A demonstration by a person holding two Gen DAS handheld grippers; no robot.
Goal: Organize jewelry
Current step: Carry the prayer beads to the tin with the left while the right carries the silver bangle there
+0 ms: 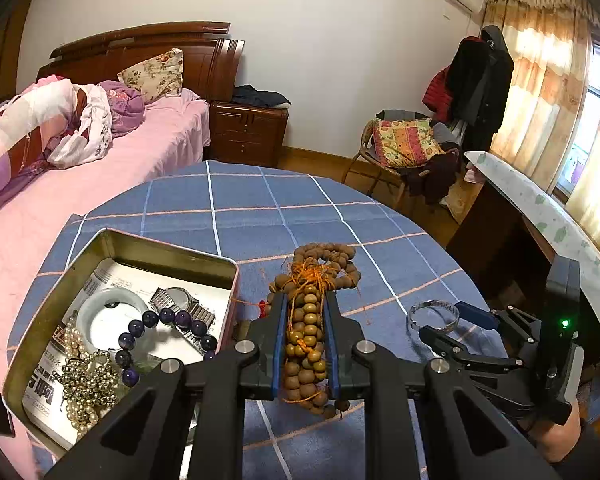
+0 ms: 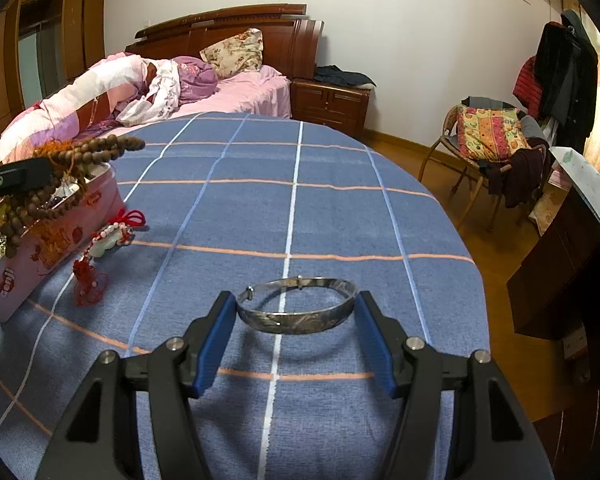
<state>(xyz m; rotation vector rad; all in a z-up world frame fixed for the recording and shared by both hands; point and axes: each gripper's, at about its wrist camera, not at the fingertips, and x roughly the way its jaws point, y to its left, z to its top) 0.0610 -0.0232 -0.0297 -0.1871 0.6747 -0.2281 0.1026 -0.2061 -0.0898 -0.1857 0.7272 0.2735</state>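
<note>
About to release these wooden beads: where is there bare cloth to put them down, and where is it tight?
Bare blue tablecloth runs from the silver bangle to the far edge. Crowded: the tin, already holding bracelets and a watch, and beside it the red-tasselled charm.

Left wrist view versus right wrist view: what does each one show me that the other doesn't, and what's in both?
Only the left wrist view: inside the tin, a pale bangle, watch, purple bead bracelet and pearls.
Only the right wrist view: a red tassel charm on the tablecloth beside the tin.
Both: the wooden beads clamped in the left claw, and the silver bangle between the right claw's pads.
</note>
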